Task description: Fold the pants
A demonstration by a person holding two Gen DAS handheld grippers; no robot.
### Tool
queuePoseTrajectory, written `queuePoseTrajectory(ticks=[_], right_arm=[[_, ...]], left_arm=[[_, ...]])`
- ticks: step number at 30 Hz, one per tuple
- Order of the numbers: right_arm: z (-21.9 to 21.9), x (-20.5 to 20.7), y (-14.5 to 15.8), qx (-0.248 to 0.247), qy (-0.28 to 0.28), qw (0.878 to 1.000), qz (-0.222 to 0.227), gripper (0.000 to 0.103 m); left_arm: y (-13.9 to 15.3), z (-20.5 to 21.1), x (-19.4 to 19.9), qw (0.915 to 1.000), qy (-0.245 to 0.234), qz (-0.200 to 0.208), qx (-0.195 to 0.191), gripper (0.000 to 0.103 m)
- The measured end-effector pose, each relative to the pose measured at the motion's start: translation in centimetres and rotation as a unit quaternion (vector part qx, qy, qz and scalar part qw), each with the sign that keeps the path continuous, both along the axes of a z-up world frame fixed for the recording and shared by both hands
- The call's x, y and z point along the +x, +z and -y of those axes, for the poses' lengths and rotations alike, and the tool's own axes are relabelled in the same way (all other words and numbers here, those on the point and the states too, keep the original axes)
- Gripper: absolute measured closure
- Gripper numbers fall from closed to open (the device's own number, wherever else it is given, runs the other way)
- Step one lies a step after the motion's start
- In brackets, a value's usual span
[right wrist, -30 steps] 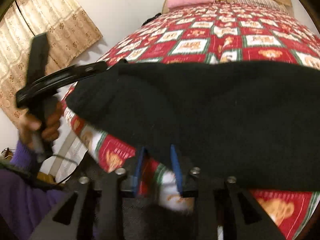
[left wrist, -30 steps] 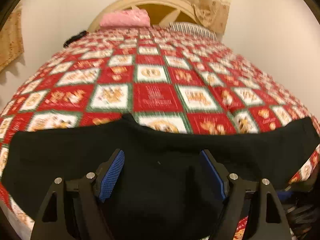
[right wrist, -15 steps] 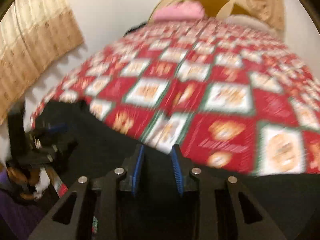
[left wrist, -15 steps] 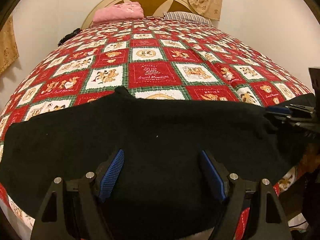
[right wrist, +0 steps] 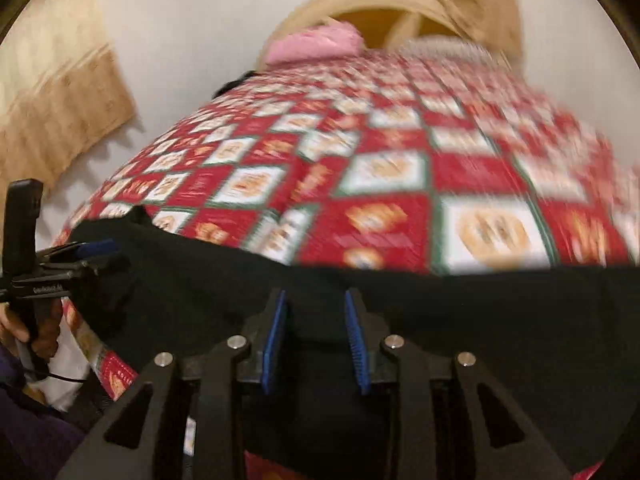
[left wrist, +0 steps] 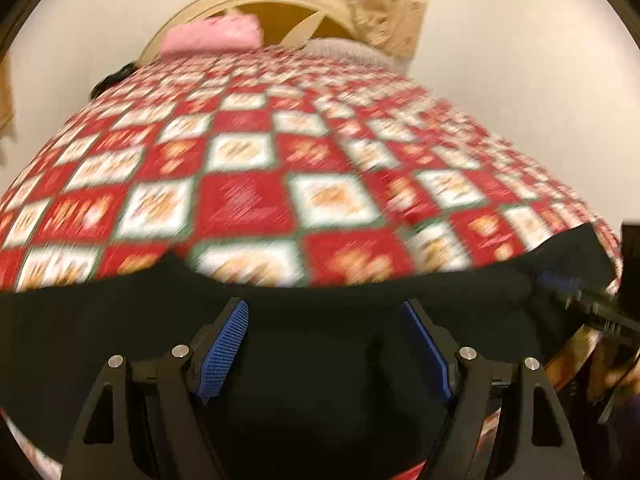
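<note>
Red-and-white patchwork quilt (left wrist: 240, 200) covers the bed; black pants (left wrist: 320, 380) lie along its near edge, under both grippers. Left gripper (left wrist: 324, 344) spread wide above the cloth — right gripper (right wrist: 316, 336) narrowly parted, grasp unclear.

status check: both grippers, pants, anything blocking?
Left gripper open, over black pants. Right gripper part-closed, grip unclear. Pants spread along near edge of quilt. Nothing blocking.
</note>
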State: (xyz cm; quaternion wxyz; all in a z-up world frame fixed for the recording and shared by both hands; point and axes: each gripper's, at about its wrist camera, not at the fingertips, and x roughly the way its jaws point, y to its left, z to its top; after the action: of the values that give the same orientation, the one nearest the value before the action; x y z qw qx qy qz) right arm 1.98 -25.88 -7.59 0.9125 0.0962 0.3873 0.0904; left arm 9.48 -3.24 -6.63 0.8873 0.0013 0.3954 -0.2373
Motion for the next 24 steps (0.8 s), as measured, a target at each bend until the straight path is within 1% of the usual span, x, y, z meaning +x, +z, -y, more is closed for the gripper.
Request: queuePoseTrajectory(ticks=[1,2,4,5,7,9,10,11,12,13,14,15,16,17,18,19,20,21,22,23,24], right_arm=[[1.1,-0.6,-0.1,0.033,-0.002,0.999,-0.002,0.072],[1.7,-1.2,-0.1,0.04,-0.005,0.999,-0.003,0.071],[2.8,-2.9,0.5,0.031,-0.025,0.999,-0.001,0.07],[3.5,-3.9,0.9,0.03,-0.037,0.999,0.011,0.065],[6.5,-6.0,1.5,0.037,-0.09,0.995,0.031,0.057],[10.0,-7.9,1.4,0.051,-0.142,0.988,0.04,0.062],[11.3,-8.8,1.3,0.054,-0.163,0.984,0.043,0.072],[12.7,-10.1,1.3,0.063,-0.179,0.981,0.046,0.079],[13.4,-10.9,1.5,0.059,-0.194,0.978,0.043,0.082],[13.7,-11.6,1.7,0.05,-0.208,0.976,0.044,0.084],[13.7,-12.1,2.1,0.038,-0.224,0.973,0.043,0.084],[13.5,-12.7,2.5,0.017,-0.243,0.969,0.042,0.081],[13.1,-13.2,2.8,0.004,-0.251,0.967,0.048,0.072],[12.8,-13.7,3.1,-0.004,-0.26,0.964,0.055,0.069],[12.4,-14.0,3.5,0.005,-0.255,0.964,0.07,0.068],[12.3,-14.4,3.5,0.028,-0.242,0.966,0.083,0.059],[11.9,-14.5,3.5,0.052,-0.233,0.967,0.092,0.051],[11.4,-14.2,3.2,0.072,-0.223,0.968,0.094,0.049],[10.8,-13.6,2.8,0.08,-0.212,0.97,0.088,0.049],[10.4,-13.0,2.5,0.076,-0.207,0.972,0.079,0.049],[10.1,-12.4,2.3,0.068,-0.208,0.973,0.072,0.049]], left_arm=[[0.4,1.5,0.1,0.9999,-0.012,0.003,-0.003,0.024],[0.6,2.7,0.1,0.9997,-0.023,0.005,-0.004,0.024],[0.5,5.6,-0.2,0.9986,-0.051,0.011,0.004,0.024],[0.3,6.7,-0.3,0.9981,-0.059,0.013,0.013,0.024],[-0.7,9.0,-0.4,0.997,-0.069,0.013,0.033,0.024],[-1.9,10.9,-0.2,0.9962,-0.066,0.011,0.055,0.024],[-2.6,11.5,-0.2,0.9956,-0.065,0.01,0.068,0.024],[-3.0,11.8,-0.2,0.9949,-0.061,0.009,0.079,0.024],[-3.4,11.9,-0.5,0.9945,-0.056,0.016,0.087,0.024],[-3.2,11.9,-1.2,0.9941,-0.051,0.032,0.089,0.024],[-3.1,11.9,-1.5,0.9934,-0.052,0.036,0.095,0.024],[-2.9,11.9,-1.6,0.9929,-0.055,0.034,0.1,0.024],[-2.5,11.7,-1.9,0.9932,-0.058,0.03,0.097,0.024],[-2.0,11.5,-2.2,0.9942,-0.062,0.027,0.084,0.024],[-1.4,11.1,-2.7,0.9955,-0.069,0.025,0.06,0.024],[-0.7,10.8,-3.3,0.996,-0.077,0.029,0.036,0.024],[-0.2,10.9,-3.9,0.9956,-0.08,0.04,0.029,0.024],[-0.1,11.1,-4.0,0.9949,-0.082,0.047,0.034,0.024],[-0.4,11.7,-4.2,0.9934,-0.085,0.055,0.053,0.024],[-0.8,12.1,-4.2,0.9922,-0.086,0.055,0.071,0.024],[-1.9,12.3,-4.1,0.9917,-0.085,0.043,0.086,0.024]])
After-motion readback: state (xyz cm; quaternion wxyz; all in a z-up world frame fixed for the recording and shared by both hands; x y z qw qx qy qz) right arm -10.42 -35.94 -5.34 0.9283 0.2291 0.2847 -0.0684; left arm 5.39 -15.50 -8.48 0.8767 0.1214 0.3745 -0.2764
